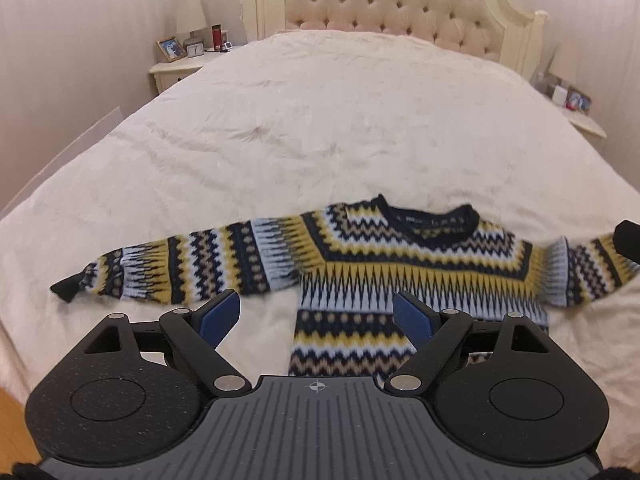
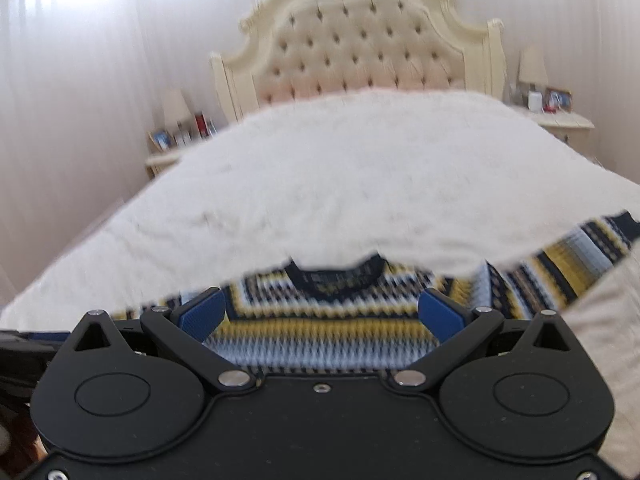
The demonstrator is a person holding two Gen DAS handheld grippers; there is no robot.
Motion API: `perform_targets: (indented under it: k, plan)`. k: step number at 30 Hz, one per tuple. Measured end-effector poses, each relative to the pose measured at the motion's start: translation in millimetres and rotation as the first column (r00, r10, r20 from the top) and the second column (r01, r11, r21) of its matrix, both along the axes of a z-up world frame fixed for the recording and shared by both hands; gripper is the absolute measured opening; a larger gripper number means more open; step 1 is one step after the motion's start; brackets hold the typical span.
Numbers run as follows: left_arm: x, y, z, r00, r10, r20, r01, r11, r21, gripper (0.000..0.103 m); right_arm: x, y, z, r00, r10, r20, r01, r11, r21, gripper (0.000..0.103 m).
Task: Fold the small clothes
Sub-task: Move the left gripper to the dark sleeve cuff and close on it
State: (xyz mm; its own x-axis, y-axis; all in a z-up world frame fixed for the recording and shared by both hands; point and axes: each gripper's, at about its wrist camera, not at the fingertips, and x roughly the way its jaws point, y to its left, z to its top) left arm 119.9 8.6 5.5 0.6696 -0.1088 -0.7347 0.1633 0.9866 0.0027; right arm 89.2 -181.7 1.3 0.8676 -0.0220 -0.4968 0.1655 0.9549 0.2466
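Here the sweater [image 1: 360, 264] lies flat on the bed [image 1: 320, 120], both left tongs [image 1: 316, 314] and right tongs [image 2: 322, 314] spread and empty; a shallow pinch could drag the knit askew.

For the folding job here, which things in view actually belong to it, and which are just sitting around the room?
Belongs to the job:
- patterned sweater, spread flat on the bed cover
- left gripper, open, holding nothing
- right gripper, open, holding nothing

Just lying about:
- tufted headboard
- nightstand with a lamp and a photo frame
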Motion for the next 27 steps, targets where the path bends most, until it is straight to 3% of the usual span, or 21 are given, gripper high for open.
perform_targets:
  k: [3,8,13,19,27]
  plan:
    - [15,12,-7,1.000,-0.020,-0.003,0.020,0.998,-0.058,0.084,12,3,-1,0.999,0.022,0.036,-0.023,1.000,0.019,0.103]
    - [41,42,-21,1.000,-0.027,-0.013,0.024,0.985,-0.170,0.084,36,15,-7,1.000,0.026,0.009,-0.026,1.000,0.002,0.103]
    - [69,79,-40,0.999,0.012,-0.029,-0.018,0.976,-0.218,0.085,54,23,-11,0.999,0.037,0.013,-0.037,0.999,0.023,0.103]
    - [102,144,-71,0.984,0.146,-0.104,-0.169,0.948,-0.269,0.085,80,35,-19,0.993,0.120,-0.002,-0.120,0.992,0.034,0.103]
    - [127,232,-104,0.921,0.369,-0.125,-0.388,0.893,-0.226,0.085,115,52,-35,0.982,0.163,-0.096,-0.157,0.986,0.062,0.103]
